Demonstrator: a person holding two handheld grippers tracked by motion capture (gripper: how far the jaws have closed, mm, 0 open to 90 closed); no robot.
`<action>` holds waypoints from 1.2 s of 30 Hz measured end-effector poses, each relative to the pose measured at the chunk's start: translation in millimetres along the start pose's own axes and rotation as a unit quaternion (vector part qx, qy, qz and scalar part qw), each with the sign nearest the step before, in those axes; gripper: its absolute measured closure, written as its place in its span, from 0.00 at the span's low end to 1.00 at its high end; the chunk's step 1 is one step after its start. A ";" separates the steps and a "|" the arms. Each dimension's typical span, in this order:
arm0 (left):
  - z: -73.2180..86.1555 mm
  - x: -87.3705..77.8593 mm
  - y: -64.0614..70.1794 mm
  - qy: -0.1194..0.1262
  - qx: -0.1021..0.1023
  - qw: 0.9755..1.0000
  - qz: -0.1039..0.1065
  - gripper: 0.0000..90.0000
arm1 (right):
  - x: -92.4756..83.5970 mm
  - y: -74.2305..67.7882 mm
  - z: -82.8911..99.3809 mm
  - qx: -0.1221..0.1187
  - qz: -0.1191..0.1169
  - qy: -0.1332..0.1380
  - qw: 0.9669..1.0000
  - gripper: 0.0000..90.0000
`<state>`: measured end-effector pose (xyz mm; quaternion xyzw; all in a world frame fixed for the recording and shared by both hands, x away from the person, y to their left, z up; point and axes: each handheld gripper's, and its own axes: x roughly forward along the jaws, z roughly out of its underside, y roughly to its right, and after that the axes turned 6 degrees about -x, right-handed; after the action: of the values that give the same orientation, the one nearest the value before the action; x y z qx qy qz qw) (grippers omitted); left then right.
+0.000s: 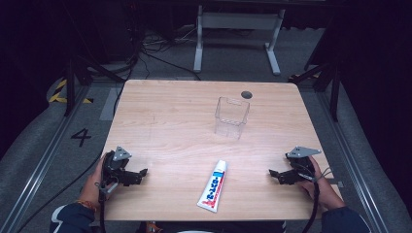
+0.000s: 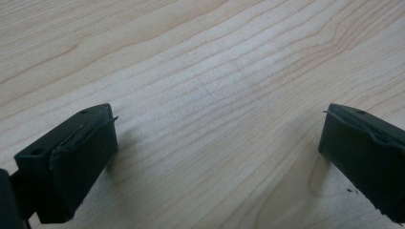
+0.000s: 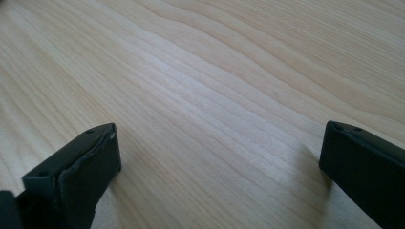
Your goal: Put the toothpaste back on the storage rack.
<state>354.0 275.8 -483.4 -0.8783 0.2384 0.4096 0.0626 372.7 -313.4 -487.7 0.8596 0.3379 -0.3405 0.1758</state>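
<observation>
Left gripper point(image 1: 138, 175): jaws spread wide, nothing between them, just bare wood in the left gripper view point(image 2: 217, 143). Jaw tips sit low over the table point(image 1: 170, 111), near its front left corner, pointing inward toward the middle. Left hand point(image 1: 94, 182) wraps the body from behind, grey plate on top, cable trailing down off the front edge.

Right gripper point(image 1: 277, 175): same story, jaws wide apart, empty; the right gripper view point(image 3: 219, 143) has wood grain between the two black pads. It sits near the front right of the table, tips pointing inward toward the left gripper. Right hand point(image 1: 320, 187) holds it from behind, cable dropping off the front edge.

Toothpaste tube point(image 1: 214, 186): lies flat on the table between the two grippers, well apart from both, close to the front edge. White with red and blue print. Long axis runs near-to-far with a slight tilt: far end leans right, near end left. The wider flat end is at the front; the narrower end points away, roughly toward the clear box. Cannot tell the cap detail at this size.

Clear box point(image 1: 231, 116): transparent, open top, upright, past the middle of the table, well apart from the tube. Small dark round hole point(image 1: 247, 94) in the tabletop just behind it.

Beyond the table: grey floor, white frame legs point(image 1: 238, 34), a "4" marked on the floor point(image 1: 80, 137) at left.
</observation>
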 end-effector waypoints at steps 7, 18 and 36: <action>-0.3 -0.1 -2.6 -0.001 0.014 1.000 0.010 0.00 | 0.0 -0.9 -0.9 0.003 0.002 -0.004 1.000 0.00; 2.2 -2.9 -7.8 -0.002 0.040 0.999 0.023 0.00 | -2.2 -1.9 -8.7 -0.053 -0.023 -0.033 0.998 0.01; 2.6 -3.1 -7.5 -0.002 0.037 0.999 0.024 0.00 | 0.7 -70.9 -81.6 -0.274 -0.137 -0.027 0.952 0.22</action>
<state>354.0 284.3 -483.4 -0.8687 0.2739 0.4038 0.0855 361.5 -219.3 -435.6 0.7142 0.5278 -0.2789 0.3655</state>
